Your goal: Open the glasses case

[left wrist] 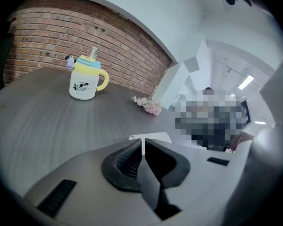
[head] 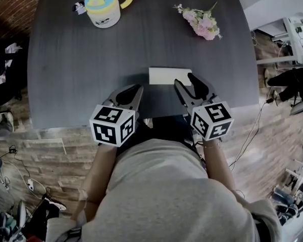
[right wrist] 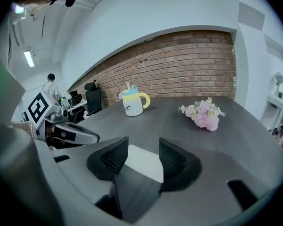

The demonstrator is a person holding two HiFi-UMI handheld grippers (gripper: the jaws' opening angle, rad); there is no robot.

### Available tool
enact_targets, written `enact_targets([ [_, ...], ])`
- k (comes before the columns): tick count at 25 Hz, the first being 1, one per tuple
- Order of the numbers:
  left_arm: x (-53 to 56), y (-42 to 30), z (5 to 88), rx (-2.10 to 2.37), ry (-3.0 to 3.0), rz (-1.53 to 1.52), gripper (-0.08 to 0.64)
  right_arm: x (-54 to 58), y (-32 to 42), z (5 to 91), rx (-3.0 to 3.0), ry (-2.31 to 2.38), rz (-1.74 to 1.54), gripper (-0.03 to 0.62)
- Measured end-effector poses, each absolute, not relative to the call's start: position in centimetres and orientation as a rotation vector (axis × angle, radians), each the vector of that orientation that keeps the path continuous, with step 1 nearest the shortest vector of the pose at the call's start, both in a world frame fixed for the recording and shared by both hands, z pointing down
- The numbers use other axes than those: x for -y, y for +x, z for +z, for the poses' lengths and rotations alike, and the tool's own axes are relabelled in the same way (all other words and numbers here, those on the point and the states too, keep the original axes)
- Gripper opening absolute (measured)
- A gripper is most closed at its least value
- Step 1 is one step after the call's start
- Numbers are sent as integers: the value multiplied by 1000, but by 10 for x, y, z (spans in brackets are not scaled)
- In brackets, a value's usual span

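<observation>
The right gripper [head: 186, 82] is holding its jaws apart at the right end of the white glasses case [head: 167, 76] without pinching it, the left gripper [head: 137, 91] is hovering just near-left with jaws almost together, and the case is lying near on the dark table [head: 86, 69], looking shut, so I think all the opening is waiting to be done.

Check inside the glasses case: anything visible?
Nothing visible. The white glasses case lies shut on the dark table, so its lid covers whatever is inside. The right gripper, jaws apart, overlaps its right end in the head view.
</observation>
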State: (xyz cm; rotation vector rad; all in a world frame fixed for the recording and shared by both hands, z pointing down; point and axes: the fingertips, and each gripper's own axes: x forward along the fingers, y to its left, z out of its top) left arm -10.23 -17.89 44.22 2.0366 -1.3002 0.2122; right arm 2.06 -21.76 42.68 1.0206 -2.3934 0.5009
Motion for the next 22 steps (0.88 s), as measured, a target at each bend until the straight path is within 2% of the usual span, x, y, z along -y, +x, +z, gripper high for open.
enact_targets([
  [8,177,-100,454,1278,1999,227,37,219,24,456,2234,882,239,201],
  [22,191,-81,455,1240,2013,221,37,222,9,500,2117,602,10,264],
])
